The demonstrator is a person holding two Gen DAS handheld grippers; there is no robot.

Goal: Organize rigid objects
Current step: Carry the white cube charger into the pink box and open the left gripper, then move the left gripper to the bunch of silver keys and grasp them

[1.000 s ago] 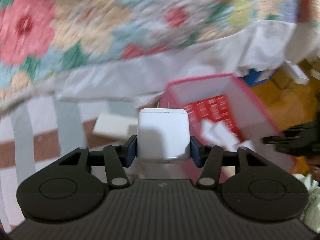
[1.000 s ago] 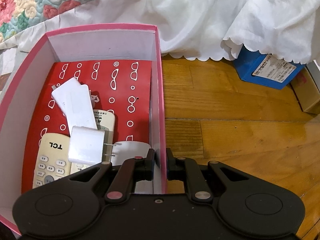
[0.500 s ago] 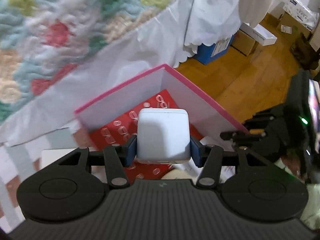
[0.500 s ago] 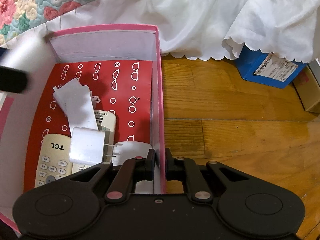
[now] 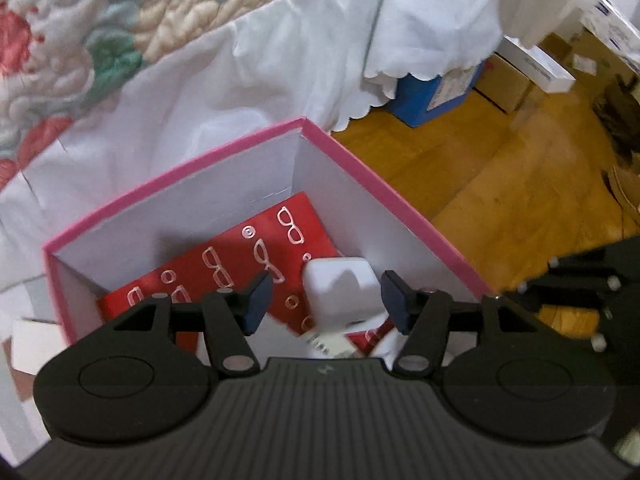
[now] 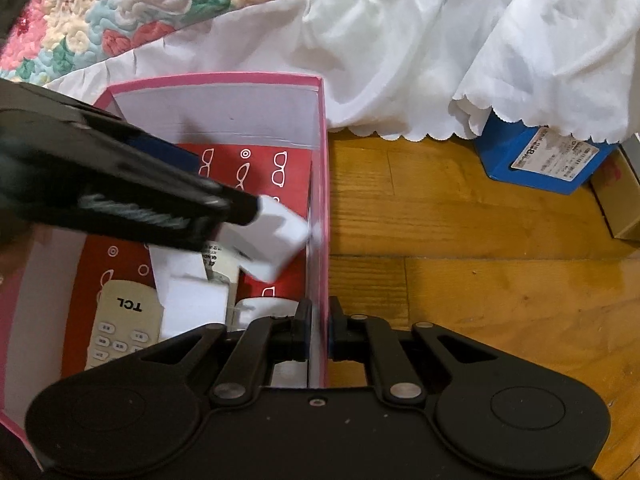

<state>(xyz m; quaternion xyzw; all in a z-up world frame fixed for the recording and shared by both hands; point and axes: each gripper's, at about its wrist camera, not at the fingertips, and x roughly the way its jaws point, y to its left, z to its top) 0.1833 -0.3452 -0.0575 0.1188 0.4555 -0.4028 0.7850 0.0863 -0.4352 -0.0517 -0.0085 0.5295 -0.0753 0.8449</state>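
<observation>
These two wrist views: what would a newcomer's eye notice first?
Probably the pink cardboard box with its red glasses-patterned bottom, on the wooden floor beside the bed. Then the white cube-shaped charger, loose between the open left gripper fingers above the box. The right gripper pinches the box's right wall.

A home bedroom: floral quilt [image 6: 168, 4], white bed skirt [image 6: 400, 72], wooden floor [image 6: 460, 240]

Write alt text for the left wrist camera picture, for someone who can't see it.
The left gripper, jaws apart, hangs over an open pink box; a white charger sits loose between its fingers, dropping onto the box's red lining printed with glasses. Behind lie a white bed skirt, a floral quilt and a wooden floor.
</observation>
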